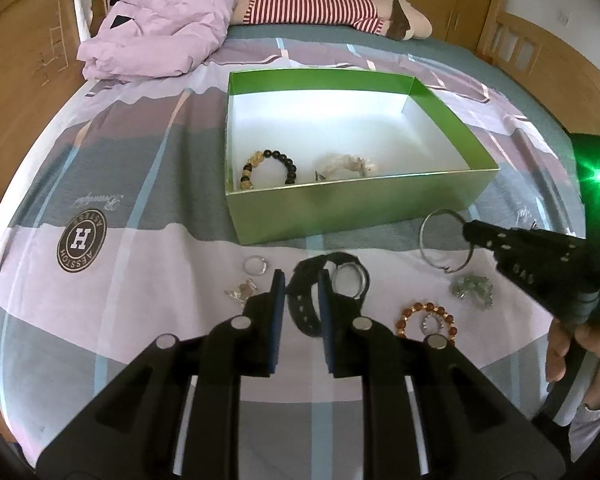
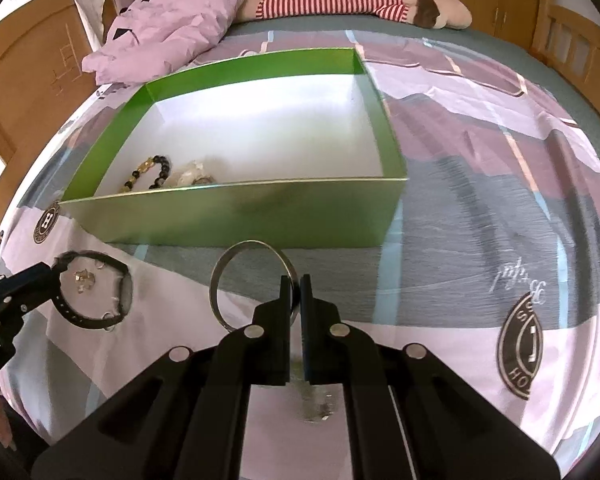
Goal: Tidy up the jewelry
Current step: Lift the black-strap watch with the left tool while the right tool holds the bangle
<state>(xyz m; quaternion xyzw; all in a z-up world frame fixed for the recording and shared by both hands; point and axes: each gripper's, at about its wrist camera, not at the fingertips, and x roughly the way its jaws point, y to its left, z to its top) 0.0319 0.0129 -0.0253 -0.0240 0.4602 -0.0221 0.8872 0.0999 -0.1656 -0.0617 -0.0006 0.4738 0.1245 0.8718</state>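
Right wrist view: my right gripper (image 2: 296, 280) is clamped on the silver bangle (image 2: 252, 280) just before the green box (image 2: 236, 220); my left gripper (image 1: 302, 280) pinches the black watch (image 1: 332, 280). Best lift both clear of the wall, then release low. Inside lie two bracelets (image 1: 270, 170).

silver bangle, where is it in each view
Left wrist view: the silver bangle is right of centre, just below the green box's near right corner, pinched by the right tongs.
Right wrist view: the bangle is centre, just above the tongs' tips, in front of the box's near wall.
Shared landmark: the green box, with the black and gold bead bracelet inside.
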